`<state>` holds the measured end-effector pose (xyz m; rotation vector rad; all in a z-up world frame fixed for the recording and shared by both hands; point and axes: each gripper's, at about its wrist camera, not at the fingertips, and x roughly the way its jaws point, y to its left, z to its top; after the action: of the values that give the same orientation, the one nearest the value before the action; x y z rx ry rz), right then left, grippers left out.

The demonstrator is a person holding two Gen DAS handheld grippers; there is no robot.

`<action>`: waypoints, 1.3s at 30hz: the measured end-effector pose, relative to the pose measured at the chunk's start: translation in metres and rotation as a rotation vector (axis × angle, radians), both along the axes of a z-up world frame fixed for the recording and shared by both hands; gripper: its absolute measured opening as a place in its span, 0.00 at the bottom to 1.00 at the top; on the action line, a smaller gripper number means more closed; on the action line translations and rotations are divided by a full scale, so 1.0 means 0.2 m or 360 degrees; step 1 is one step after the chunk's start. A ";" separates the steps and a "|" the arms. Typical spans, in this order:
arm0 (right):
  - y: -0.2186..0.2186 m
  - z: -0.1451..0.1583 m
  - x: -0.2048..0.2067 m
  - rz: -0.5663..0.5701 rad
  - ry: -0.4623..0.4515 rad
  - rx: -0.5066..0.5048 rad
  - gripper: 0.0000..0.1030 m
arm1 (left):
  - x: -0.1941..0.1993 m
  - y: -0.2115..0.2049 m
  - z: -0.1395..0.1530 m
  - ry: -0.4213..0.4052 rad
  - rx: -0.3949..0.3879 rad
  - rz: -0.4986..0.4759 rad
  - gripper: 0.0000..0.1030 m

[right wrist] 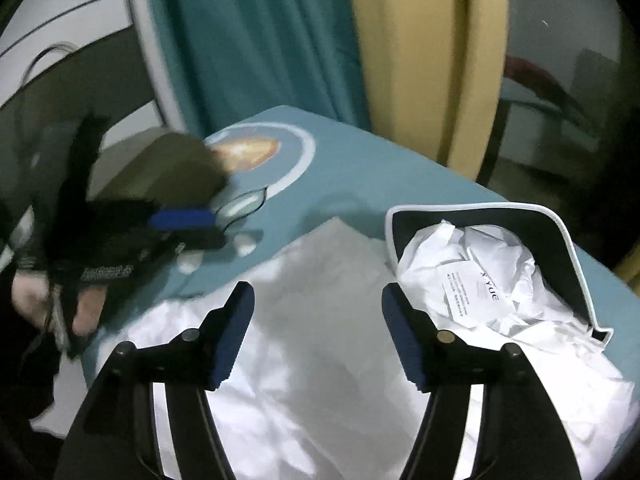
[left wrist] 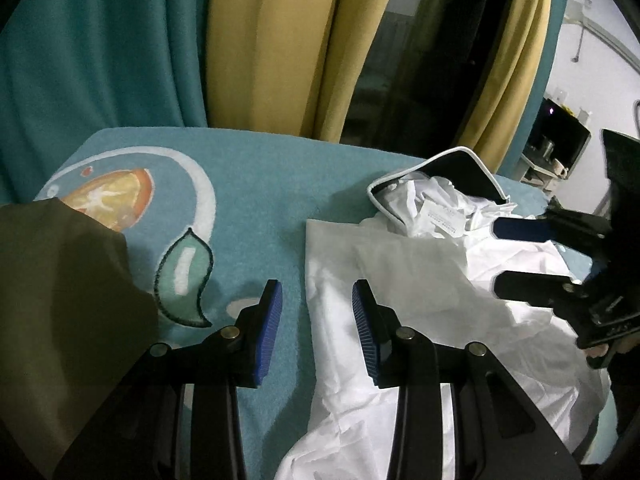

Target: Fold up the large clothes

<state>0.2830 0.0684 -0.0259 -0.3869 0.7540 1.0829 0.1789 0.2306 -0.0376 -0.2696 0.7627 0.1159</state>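
- I counted one white garment [left wrist: 420, 292], one olive cloth [left wrist: 60, 300] and two grippers.
- Teal and yellow curtains [left wrist: 280, 40] hung across the top of both views; the olive cloth filled the lower left of the left view, on the blue cover [left wrist: 260, 184].
- My left gripper [left wrist: 318, 320] stood spread and empty over the garment's left edge.
- My right gripper [right wrist: 318, 328] stood spread, pinching nothing, garment just beneath, low centre.

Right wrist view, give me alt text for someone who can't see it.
The open right gripper hovers over a white garment spread on a teal table cover, nothing between its jaws. The garment's dark, white-piped collar lies to the right; the left gripper reaches in from the left beside an olive cloth.
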 end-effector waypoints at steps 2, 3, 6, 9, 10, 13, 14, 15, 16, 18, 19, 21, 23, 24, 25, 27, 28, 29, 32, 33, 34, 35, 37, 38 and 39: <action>-0.07 0.01 0.02 -0.0014 -0.0052 -0.0021 0.64 | 0.02 -0.02 -0.01 0.0007 -0.0003 -0.0013 0.38; -0.10 0.00 0.05 -0.0034 -0.0045 -0.0030 0.64 | 0.03 -0.03 -0.02 0.0012 -0.0003 -0.0021 0.38; -0.17 -0.06 0.20 -0.0128 0.0051 -0.0124 0.64 | 0.06 -0.06 -0.04 0.0021 -0.0002 -0.0047 0.38; -0.19 -0.18 0.30 -0.0147 0.0145 -0.0212 0.64 | 0.08 -0.09 -0.06 0.0030 -0.0005 -0.0074 0.38; -0.19 -0.22 0.31 -0.0156 0.0178 -0.0236 0.64 | 0.09 -0.10 -0.06 0.0033 -0.0005 -0.0080 0.38; -0.17 -0.32 0.31 -0.0141 0.0283 -0.0286 0.64 | 0.12 -0.12 -0.07 0.0041 -0.0021 -0.0098 0.38; -0.15 -0.35 0.29 -0.0111 0.0315 -0.0278 0.64 | 0.13 -0.12 -0.07 0.0045 -0.0026 -0.0106 0.38; -0.14 -0.35 0.26 -0.0085 0.0335 -0.0260 0.64 | 0.14 -0.13 -0.08 0.0049 -0.0033 -0.0116 0.38; -0.12 -0.36 0.22 -0.0047 0.0353 -0.0234 0.64 | 0.15 -0.14 -0.08 0.0054 -0.0041 -0.0130 0.38; -0.10 -0.35 0.17 -0.0004 0.0351 -0.0226 0.64 | 0.19 -0.16 -0.09 0.0070 -0.0059 -0.0178 0.38; -0.10 -0.34 0.15 -0.0005 0.0328 -0.0232 0.64 | 0.23 -0.18 -0.11 0.0087 -0.0073 -0.0219 0.38; -0.14 -0.29 0.11 -0.0034 0.0287 -0.0216 0.64 | 0.29 -0.21 -0.16 0.0138 -0.0082 -0.0259 0.38; -0.26 -0.22 0.12 -0.0097 0.0250 -0.0174 0.64 | 0.33 -0.24 -0.19 0.0166 -0.0054 -0.0296 0.38; -0.32 -0.19 0.12 -0.0139 0.0231 -0.0156 0.64 | 0.35 -0.26 -0.21 0.0181 -0.0025 -0.0315 0.37; -0.40 -0.17 0.13 -0.0195 0.0213 -0.0138 0.64 | 0.36 -0.28 -0.22 0.0182 -0.0006 -0.0325 0.28; -0.60 -0.11 0.18 -0.0351 0.0179 -0.0124 0.64 | 0.37 -0.28 -0.26 0.0208 0.0047 -0.0325 0.05; -0.67 -0.10 0.19 -0.0416 0.0164 -0.0123 0.64 | 0.38 -0.27 -0.27 0.0221 0.0057 -0.0309 0.05; -0.79 -0.08 0.21 -0.0501 0.0149 -0.0123 0.64 | 0.37 -0.27 -0.28 0.0219 0.0053 -0.0297 0.05; -1.12 -0.05 0.25 -0.0762 0.0162 -0.0126 0.64 | 0.33 -0.23 -0.26 0.0207 0.0062 -0.0223 0.05; -1.25 -0.05 0.25 -0.0856 0.0181 -0.0125 0.64 | 0.31 -0.22 -0.24 0.0205 0.0054 -0.0206 0.05; -1.33 -0.06 0.24 -0.0915 0.0192 -0.0129 0.64 | 0.29 -0.21 -0.22 0.0198 0.0038 -0.0185 0.06; -1.43 -0.07 0.21 -0.0979 0.0200 -0.0142 0.64 | 0.26 -0.19 -0.19 0.0200 0.0038 -0.0161 0.08; -1.55 -0.11 0.16 -0.1072 0.0211 -0.0176 0.64 | 0.18 -0.19 -0.14 0.0193 0.0075 -0.0104 0.36; -1.61 -0.14 0.12 -0.1104 0.0229 -0.0185 0.64 | 0.14 -0.18 -0.12 0.0182 0.0077 -0.0085 0.43; -1.67 -0.16 0.07 -0.1132 0.0250 -0.0181 0.64 | 0.09 -0.18 -0.10 0.0165 0.0068 -0.0074 0.48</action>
<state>0.2965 -0.2657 -0.0577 -0.1057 0.9952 0.4029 0.1976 0.1946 -0.0569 -0.2065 0.8678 0.1024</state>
